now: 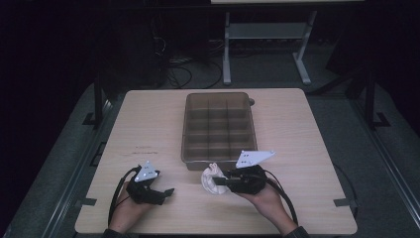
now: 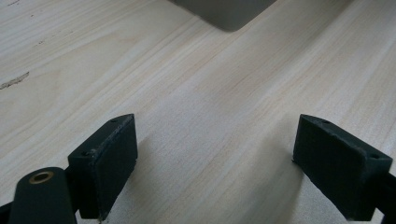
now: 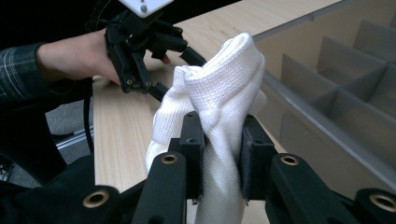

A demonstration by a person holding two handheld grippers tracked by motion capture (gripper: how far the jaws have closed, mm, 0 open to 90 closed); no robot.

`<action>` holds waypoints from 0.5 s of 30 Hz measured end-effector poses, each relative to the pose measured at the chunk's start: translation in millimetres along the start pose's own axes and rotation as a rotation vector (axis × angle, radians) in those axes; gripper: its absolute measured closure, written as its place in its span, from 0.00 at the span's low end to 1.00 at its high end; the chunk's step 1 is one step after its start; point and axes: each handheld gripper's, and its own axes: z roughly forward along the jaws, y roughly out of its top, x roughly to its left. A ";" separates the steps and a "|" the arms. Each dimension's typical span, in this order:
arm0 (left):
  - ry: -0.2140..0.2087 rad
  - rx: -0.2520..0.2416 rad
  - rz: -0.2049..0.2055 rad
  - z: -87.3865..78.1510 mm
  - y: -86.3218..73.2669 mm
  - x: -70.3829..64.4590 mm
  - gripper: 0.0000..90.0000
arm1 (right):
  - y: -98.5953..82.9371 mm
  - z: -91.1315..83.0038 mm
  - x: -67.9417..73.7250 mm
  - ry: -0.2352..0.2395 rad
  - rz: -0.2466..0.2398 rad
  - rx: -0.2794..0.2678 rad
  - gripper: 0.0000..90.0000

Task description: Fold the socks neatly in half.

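A white knitted sock (image 3: pixel 219 88) is pinched between the black jaws of my right gripper (image 3: pixel 220 140), which is shut on it. From above, the sock (image 1: pixel 210 179) hangs just in front of the near wall of a grey divided tray (image 1: pixel 219 159), with my right gripper (image 1: pixel 224 182) pointing left. My left gripper (image 1: pixel 168 192) rests at the table's near left, open, with bare wood between its pads (image 2: pixel 109 163). The left gripper (image 3: pixel 166 91) also shows beyond the sock in the right gripper view.
The tray (image 3: pixel 336 126) has several compartments that look bare. A corner of the tray (image 2: pixel 229 16) lies ahead of the left gripper. The light wooden table (image 1: pixel 148 124) ends close behind both hands. A metal stand (image 1: pixel 267 44) is on the floor beyond.
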 end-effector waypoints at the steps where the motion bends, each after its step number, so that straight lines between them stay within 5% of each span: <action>1: 0.000 0.000 0.000 0.0 0.0 0.0 0.15 | 1.2 -1.5 -0.9 -0.002 -0.002 -0.001 0.83; 15: -0.001 0.000 -0.002 0.0 0.1 0.0 0.15 | 22.4 -16.9 -15.7 -0.044 -0.003 -0.034 0.82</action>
